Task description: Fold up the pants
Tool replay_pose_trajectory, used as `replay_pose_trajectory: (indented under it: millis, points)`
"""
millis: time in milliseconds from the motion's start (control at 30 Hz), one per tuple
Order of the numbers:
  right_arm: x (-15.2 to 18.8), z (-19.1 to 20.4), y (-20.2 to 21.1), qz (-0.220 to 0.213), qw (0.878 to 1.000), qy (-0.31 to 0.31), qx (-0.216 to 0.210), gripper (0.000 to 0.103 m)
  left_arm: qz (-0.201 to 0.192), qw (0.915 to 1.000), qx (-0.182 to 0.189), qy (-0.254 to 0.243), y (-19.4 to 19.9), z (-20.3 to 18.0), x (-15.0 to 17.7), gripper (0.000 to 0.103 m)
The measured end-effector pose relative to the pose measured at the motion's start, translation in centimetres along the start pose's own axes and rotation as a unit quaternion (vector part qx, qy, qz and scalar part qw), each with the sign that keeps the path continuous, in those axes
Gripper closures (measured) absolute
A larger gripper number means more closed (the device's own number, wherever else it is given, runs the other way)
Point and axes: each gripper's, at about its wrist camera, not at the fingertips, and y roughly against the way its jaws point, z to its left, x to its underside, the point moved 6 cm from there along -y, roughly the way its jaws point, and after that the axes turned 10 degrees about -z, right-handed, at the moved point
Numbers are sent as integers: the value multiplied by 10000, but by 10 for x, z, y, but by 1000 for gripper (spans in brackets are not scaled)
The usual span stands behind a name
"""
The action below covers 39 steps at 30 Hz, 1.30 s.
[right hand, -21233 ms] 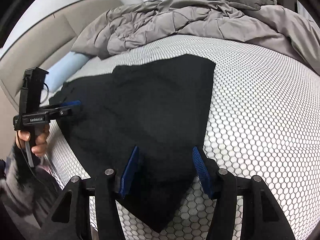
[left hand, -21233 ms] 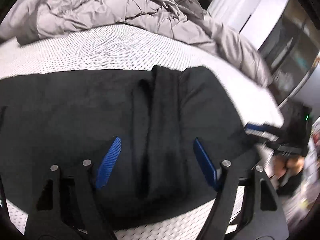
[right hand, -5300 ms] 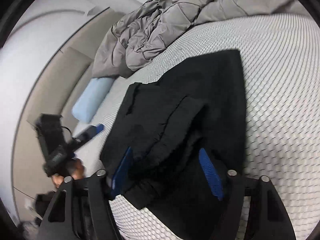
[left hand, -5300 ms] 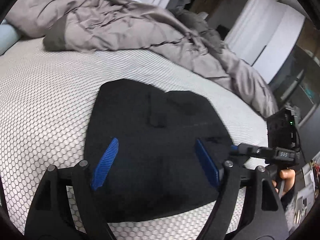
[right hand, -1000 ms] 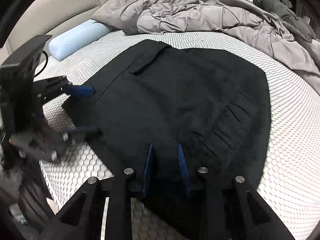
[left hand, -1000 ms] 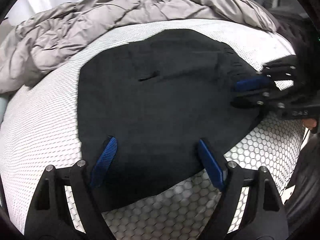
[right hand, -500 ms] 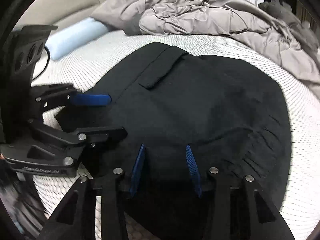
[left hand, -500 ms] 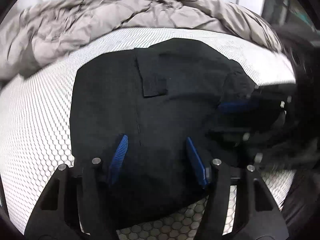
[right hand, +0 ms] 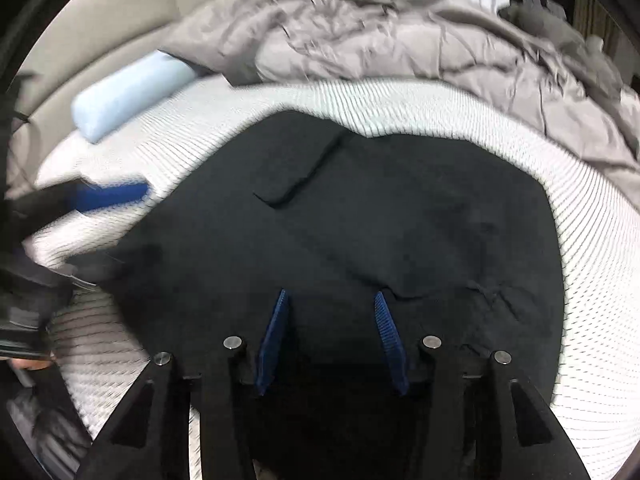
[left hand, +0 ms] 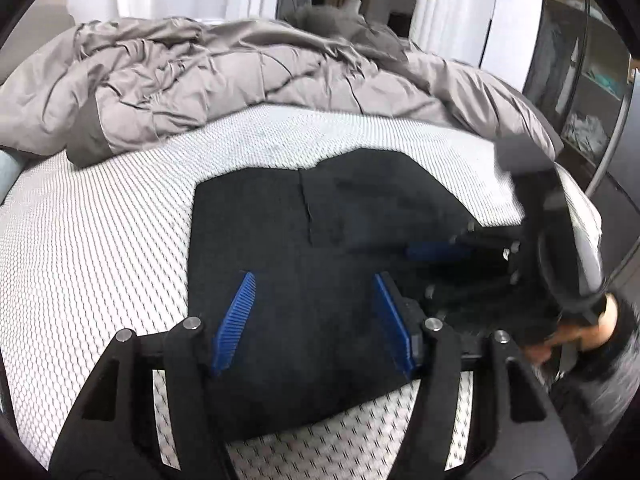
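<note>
The black pants (left hand: 320, 248) lie folded into a compact flat pile on the white honeycomb mattress (left hand: 100, 240); they also fill the middle of the right wrist view (right hand: 380, 220), with a back pocket flap showing. My left gripper (left hand: 314, 292) is open and empty above the pile's near edge. My right gripper (right hand: 332, 312) is open and empty above the pile's near side. The right gripper also shows blurred at the right of the left wrist view (left hand: 440, 250). The left gripper shows blurred at the left of the right wrist view (right hand: 108, 196).
A crumpled grey duvet (left hand: 240, 76) is heaped along the far side of the bed. A light blue bolster pillow (right hand: 128, 92) lies at the far left by the beige headboard (right hand: 100, 28). Dark shelving (left hand: 580, 100) stands to the right of the bed.
Both grippers have lifted back from the pants and opened wider. The right gripper, nearly shut a second ago, now stands open. The pants lie still in the same folded pile.
</note>
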Motion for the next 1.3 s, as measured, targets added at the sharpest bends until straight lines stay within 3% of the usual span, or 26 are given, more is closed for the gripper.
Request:
replay_pose_trajectory:
  millis: [167, 367, 500, 567, 667, 833, 1000, 1133, 1300]
  points:
    - [4, -10, 6, 141, 9991, 247, 318, 55, 666, 9973, -200, -250, -43, 13, 24, 45]
    - [18, -12, 24, 121, 9967, 663, 452, 54, 605, 9974, -388, -53, -28, 29, 20, 45]
    - [-9, -2, 35, -328, 9992, 100, -219, 53, 199, 9997, -131, -25, -23, 21, -9, 45]
    - [-22, 3, 24, -336, 9989, 75, -316, 53, 435, 9990, -7, -98, -49, 23, -12, 44]
    - [-15, 3, -15, 300, 9991, 292, -60, 54, 909, 9958, -6, 76, -80, 37, 5, 44]
    - [-4, -24, 1, 333, 9981, 429, 289, 55, 823, 9965, -23, 130, -62, 58, 8, 37]
    - [-1, -32, 24, 175, 9997, 170, -16, 55, 909, 9944, -339, 413, -50, 81, 4, 39]
    - [-25, -25, 26, -148, 9997, -104, -158, 55, 357, 9987, -304, 207, -51, 73, -33, 39]
    - [-56, -9, -21, 84, 9996, 194, 182, 62, 927, 9949, -393, 114, -109, 70, -26, 39]
